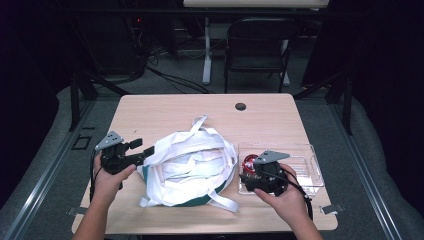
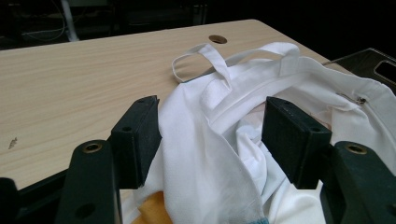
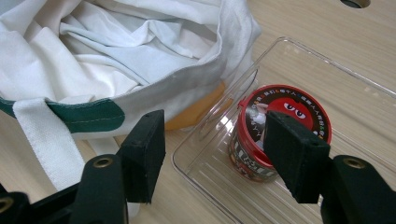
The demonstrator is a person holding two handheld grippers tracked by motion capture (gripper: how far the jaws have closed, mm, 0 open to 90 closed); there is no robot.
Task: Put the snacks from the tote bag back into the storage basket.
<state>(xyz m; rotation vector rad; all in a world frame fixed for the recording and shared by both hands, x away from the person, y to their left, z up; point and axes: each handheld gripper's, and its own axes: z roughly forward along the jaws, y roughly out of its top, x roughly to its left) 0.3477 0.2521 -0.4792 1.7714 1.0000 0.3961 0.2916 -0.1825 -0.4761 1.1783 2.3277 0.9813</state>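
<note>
A white cloth tote bag (image 1: 190, 167) with a green patch and loose straps lies crumpled in the middle of the table. My left gripper (image 1: 142, 150) is at the bag's left rim. In the left gripper view its jaws (image 2: 217, 135) stand open with bag cloth (image 2: 224, 154) bunched between them. A small cup with a red printed lid (image 1: 248, 161) stands in the left end of a clear plastic tray (image 1: 305, 165). My right gripper (image 1: 248, 175) hovers at that end, open. In the right gripper view (image 3: 215, 149) the tray's corner lies between the jaws and the cup (image 3: 299, 105) sits behind the right one.
The wooden table (image 1: 165, 115) has a round cable hole (image 1: 240, 106) near its far edge. Something orange (image 3: 201, 109) shows under the bag beside the tray. A dark folding chair (image 1: 257, 47) stands beyond the table. The bag's rim (image 3: 116, 60) lies close to the tray.
</note>
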